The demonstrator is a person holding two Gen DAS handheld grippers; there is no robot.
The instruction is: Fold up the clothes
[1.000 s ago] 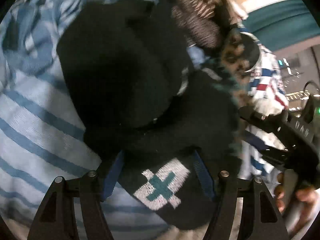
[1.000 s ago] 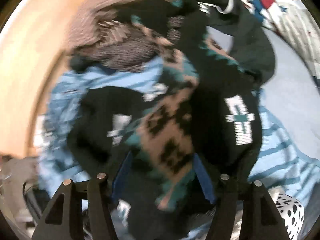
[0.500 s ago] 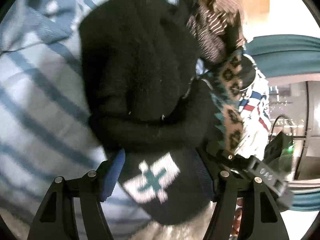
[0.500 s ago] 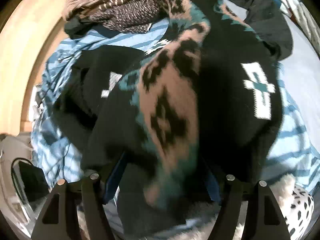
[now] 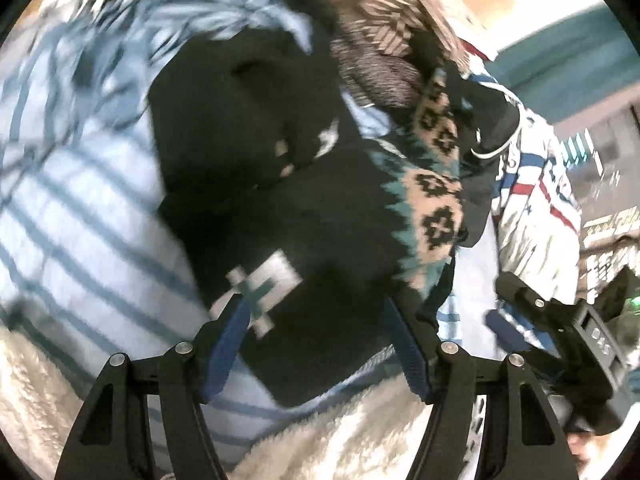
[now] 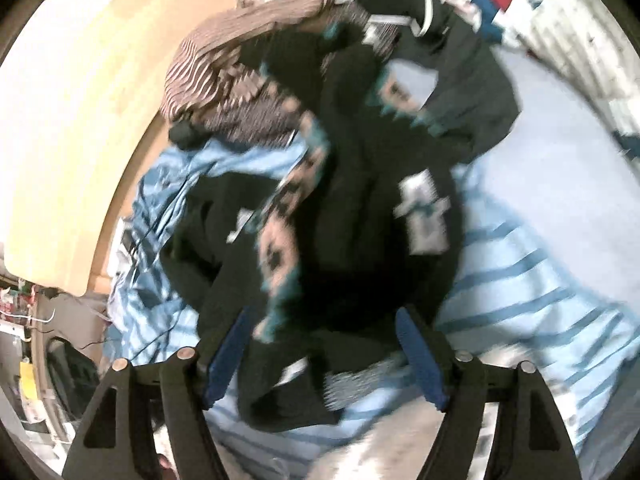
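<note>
No writing could be read: the only mark on the black knit sweater point(image 5: 328, 216) was a white-and-teal cross point(image 5: 260, 280), and motion blur smeared its tan-and-teal patterned band point(image 6: 280, 248). The sweater lay bunched on a blue-striped sheet point(image 5: 80, 220), fleecy white fabric point(image 5: 340, 432) at 6 o'clock and a striped brown garment point(image 6: 224, 68) at 11 o'clock. The left tool point(image 5: 316, 344) stood apart around the sweater's lower edge; the right tool point(image 6: 320, 360) was opening, sweater between its blue pads, contact unclear
</note>
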